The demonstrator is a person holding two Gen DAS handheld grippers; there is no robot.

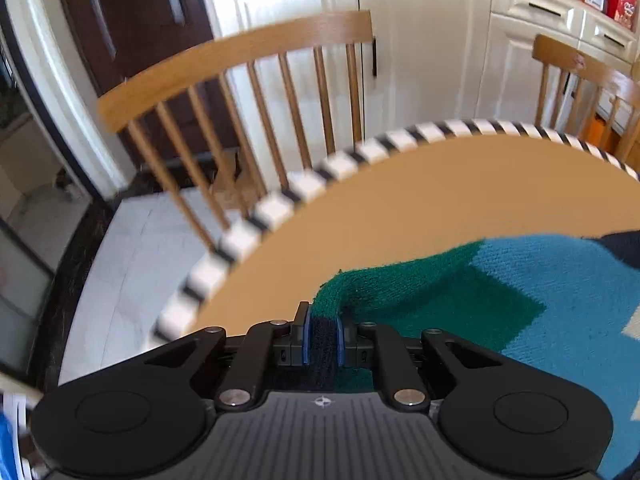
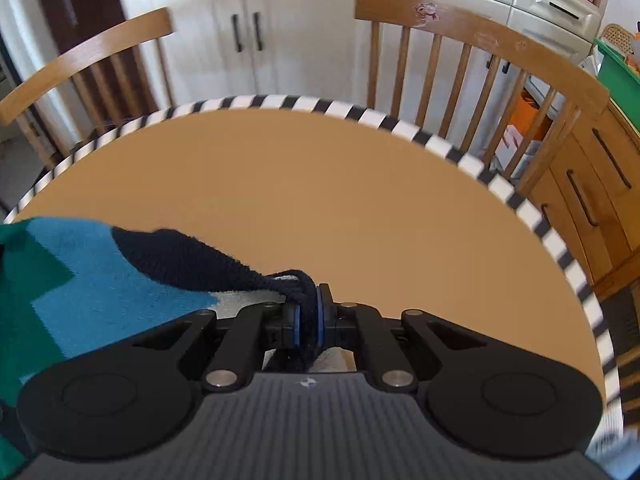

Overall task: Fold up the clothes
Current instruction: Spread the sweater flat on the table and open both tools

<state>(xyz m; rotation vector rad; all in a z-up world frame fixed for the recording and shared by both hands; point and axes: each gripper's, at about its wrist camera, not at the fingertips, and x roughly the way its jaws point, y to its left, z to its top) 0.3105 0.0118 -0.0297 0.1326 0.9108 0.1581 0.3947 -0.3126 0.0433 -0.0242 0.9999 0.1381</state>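
Tan tabletop (image 2: 320, 184): round, plain surface, rimmed by a black-and-white striped edge band (image 2: 496, 186); far half carries nothing.
Cabinets (image 2: 256, 12): cream panelled doors with dark handles behind the table; drawers with slot handles to the right of them.
Wooden sideboard (image 2: 592, 196): brown, dark bar handles, beyond the right edge of the table.
Chairs: two spindle-backed wooden chairs stand just outside the far edge, one at the left (image 1: 240, 60), one at the right (image 2: 480, 36); their backs rise above the striped band and screen the lower cabinet doors.
Containers: green bin (image 2: 620, 76) on the sideboard, contents too cut off to tell; red boxes (image 1: 622, 4) on the shelf above the drawers.
Sweater (image 1: 540, 300): knitted, blocks of blue, green and navy; lies at the near edge of the tabletop, stretched between the two tongs, its far hem clear of the table's middle.
Left gripper (image 1: 323, 332): jaws narrow, blue pads clamped on a green and navy fold at the sweater's left corner.
Right gripper (image 2: 307, 320): jaws narrow, pads pinching a bunched navy corner of the sweater; a pale patch of knit shows beneath.
Obstructions: none on the tabletop between the sweater and the far edge.
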